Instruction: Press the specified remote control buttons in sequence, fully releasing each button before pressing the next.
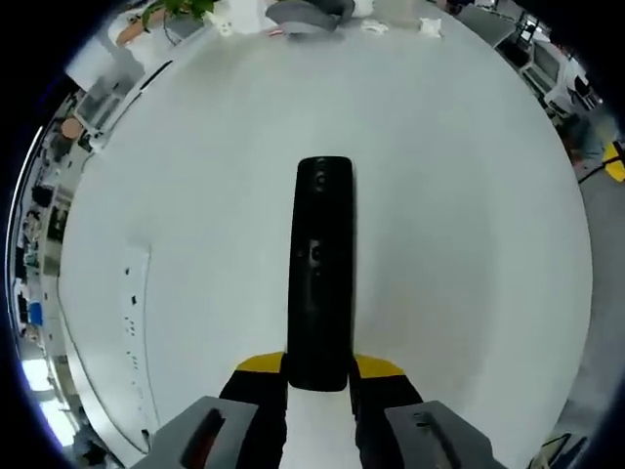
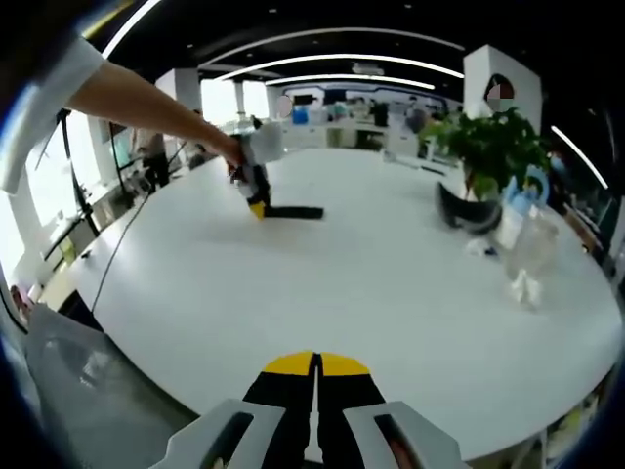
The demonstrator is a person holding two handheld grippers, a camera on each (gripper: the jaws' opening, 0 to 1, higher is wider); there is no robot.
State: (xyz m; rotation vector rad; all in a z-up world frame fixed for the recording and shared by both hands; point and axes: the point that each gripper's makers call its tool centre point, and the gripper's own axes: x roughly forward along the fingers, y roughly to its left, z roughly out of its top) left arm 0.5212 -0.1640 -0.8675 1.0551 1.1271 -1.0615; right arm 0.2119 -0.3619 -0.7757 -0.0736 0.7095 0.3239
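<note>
My left hand-held gripper clamps the near end of the slim, glossy black remote, lying flat on the smooth white counter. My right hand-held gripper (yellow-tipped) is pressed together, well short of the remote.

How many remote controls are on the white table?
1. The black remote control lies on the white table, its near end held in the left tool; the right gripper view shows it far off.
</note>
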